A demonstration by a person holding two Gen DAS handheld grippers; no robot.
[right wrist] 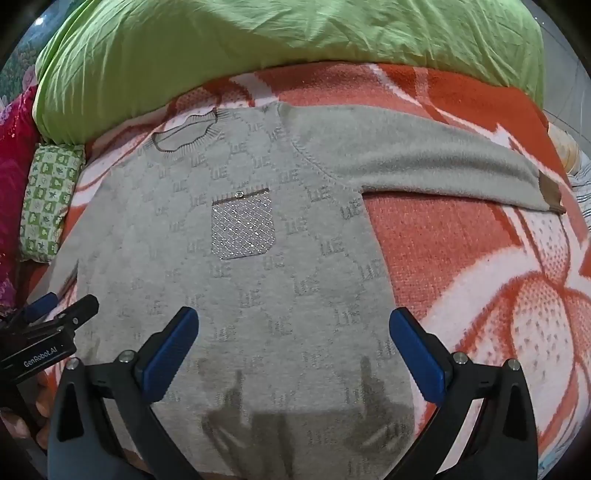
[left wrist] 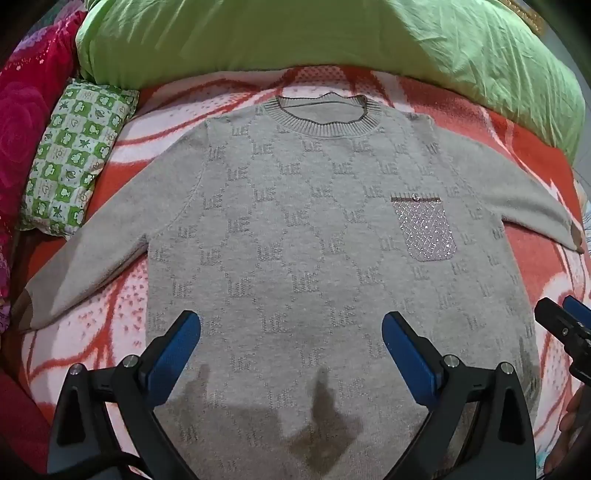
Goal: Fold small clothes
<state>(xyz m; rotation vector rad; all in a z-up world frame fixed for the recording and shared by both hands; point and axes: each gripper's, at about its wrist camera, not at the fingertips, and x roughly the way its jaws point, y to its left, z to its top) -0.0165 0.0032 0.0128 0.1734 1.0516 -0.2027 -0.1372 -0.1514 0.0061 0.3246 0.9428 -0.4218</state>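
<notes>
1. Left wrist view: the small grey knitted sweater with a woven letter pattern [left wrist: 295, 229] lies flat, front up, on the orange-and-white floral blanket [left wrist: 524, 258], collar towards the far edge, both sleeves spread sideways.
2. The left gripper [left wrist: 291, 332] hovers over the hem, blue pads wide apart and holding nothing; the sweater's long axis runs straight ahead of it.
3. The green-and-white checked pillow [left wrist: 74, 158] lies beside the left sleeve, and the lime-green quilt [left wrist: 295, 33] lies beyond the collar; neither blocks a fold.
4. Right wrist view: the right gripper [right wrist: 293, 332] is likewise spread wide and empty, above the hem's right side.
5. The right sleeve [right wrist: 424, 162] stretches towards the blanket's right edge, nearer this gripper, so I judge it the likelier first grasp.
</notes>
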